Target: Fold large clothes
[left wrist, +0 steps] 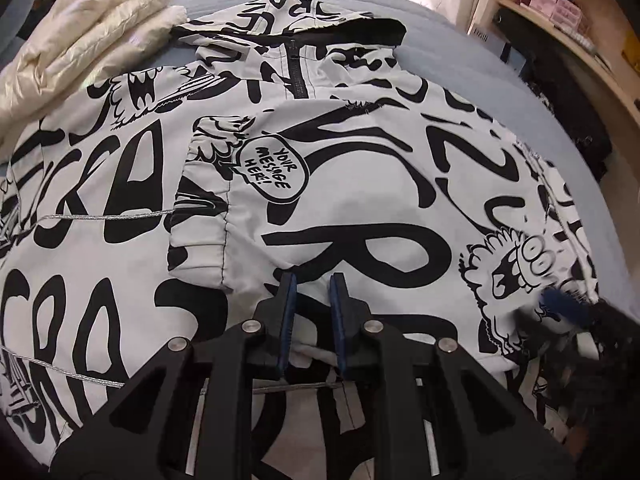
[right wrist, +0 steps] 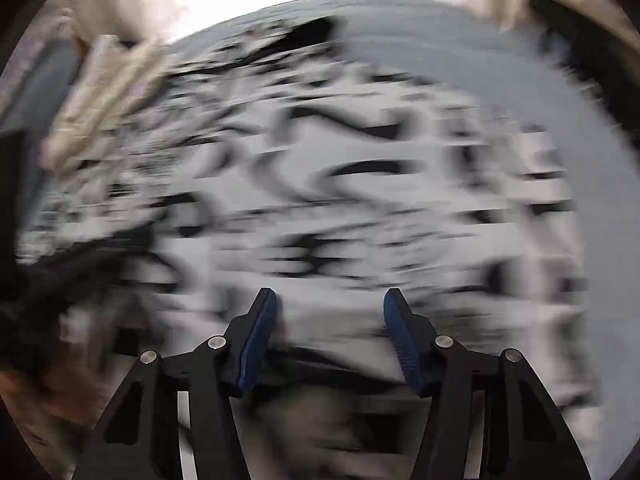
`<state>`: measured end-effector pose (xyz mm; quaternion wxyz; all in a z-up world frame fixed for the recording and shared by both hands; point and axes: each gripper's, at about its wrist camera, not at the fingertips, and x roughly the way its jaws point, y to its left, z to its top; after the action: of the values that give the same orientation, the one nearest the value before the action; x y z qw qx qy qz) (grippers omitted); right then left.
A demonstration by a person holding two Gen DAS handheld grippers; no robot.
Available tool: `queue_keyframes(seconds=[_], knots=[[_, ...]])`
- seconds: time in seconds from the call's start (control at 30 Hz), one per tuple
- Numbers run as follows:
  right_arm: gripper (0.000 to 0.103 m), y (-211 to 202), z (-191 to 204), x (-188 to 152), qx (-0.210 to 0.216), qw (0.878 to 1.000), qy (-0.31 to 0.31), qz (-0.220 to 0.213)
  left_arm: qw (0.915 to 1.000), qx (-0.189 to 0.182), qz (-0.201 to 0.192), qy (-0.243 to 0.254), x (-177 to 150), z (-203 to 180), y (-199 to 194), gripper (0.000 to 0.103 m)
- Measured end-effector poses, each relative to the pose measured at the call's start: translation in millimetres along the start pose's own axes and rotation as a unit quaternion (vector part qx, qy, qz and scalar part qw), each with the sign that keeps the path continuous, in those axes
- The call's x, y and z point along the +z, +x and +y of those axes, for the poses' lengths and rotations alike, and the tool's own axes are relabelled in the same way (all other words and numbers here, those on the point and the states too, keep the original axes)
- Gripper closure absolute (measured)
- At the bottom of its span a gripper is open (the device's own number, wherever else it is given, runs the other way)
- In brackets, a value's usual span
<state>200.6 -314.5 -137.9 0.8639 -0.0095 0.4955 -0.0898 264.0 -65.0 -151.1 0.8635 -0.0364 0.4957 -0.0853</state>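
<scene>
Looking along my left gripper [left wrist: 313, 280], I get the sharp view: one white jacket [left wrist: 360, 184] covered in black graffiti lettering lies spread on the blue bed [left wrist: 460, 68]. Its long axis runs away from me, hood [left wrist: 304, 28] at the far end toward the bright window, hem at my end. The black zipper [left wrist: 298, 76] runs down from the collar along that same line. One sleeve [left wrist: 248, 184] is folded across the chest, its cuff pointing toward me. My left fingers [left wrist: 288, 312] stand nearly together with a fold of the hem's white fabric pinched between the blue pads. At the right edge of this view my other gripper shows only as a dark blur over the jacket's side.

The right wrist view gives none of that detail: everything beyond my right gripper [right wrist: 330, 300] is smeared sideways, the jacket [right wrist: 320, 184] only a black-and-white wash on the bed [right wrist: 460, 40]. What it does show clearly is the right fingers [right wrist: 400, 336], standing well apart over the fabric with nothing gripped.

One cream puffer jacket [left wrist: 72, 56] lies bunched at the far left corner of the bed, touching the printed jacket's shoulder. A wooden shelf [left wrist: 568, 28] with small boxes stands beyond the bed on the right, seen sharply only from the left side.
</scene>
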Motion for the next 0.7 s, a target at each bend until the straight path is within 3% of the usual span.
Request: queue_keyframes(seconds=[0.03, 0.07, 0.1, 0.13, 0.17, 0.33, 0.57, 0.7], knots=[[0.056, 0, -17, -3, -0.001, 1.0, 0.011, 0.0, 1.0, -0.004, 0.001, -0.003, 0, 2, 0, 0.089], [0.078, -2, -42, -8, 0.039, 0.998, 0.041, 0.005, 0.9999, -0.01, 0.002, -0.007, 0, 5, -1, 0.089], [0.085, -4, -57, -11, 0.059, 0.996, 0.062, 0.006, 0.9998, -0.017, 0.003, -0.011, 0, 7, -1, 0.089], [0.099, -7, -68, -13, 0.064, 0.995, 0.072, 0.009, 0.9996, -0.024, 0.002, -0.013, 0, 9, -2, 0.089], [0.103, -12, -72, -14, 0.069, 0.994, 0.079, 0.012, 0.9996, -0.026, 0.003, -0.014, 0, 9, -2, 0.089], [0.102, -13, -70, -18, 0.033, 0.997, 0.068, 0.011, 0.9999, -0.01, 0.002, -0.007, 0, 5, -4, 0.089], [0.097, -12, -59, -18, 0.028, 0.997, 0.073, 0.022, 0.9999, 0.0, 0.01, -0.004, 4, 3, -5, 0.088], [0.086, -12, -61, -12, 0.046, 0.995, 0.084, 0.022, 1.0, -0.001, 0.009, -0.001, 3, -2, -17, 0.075]])
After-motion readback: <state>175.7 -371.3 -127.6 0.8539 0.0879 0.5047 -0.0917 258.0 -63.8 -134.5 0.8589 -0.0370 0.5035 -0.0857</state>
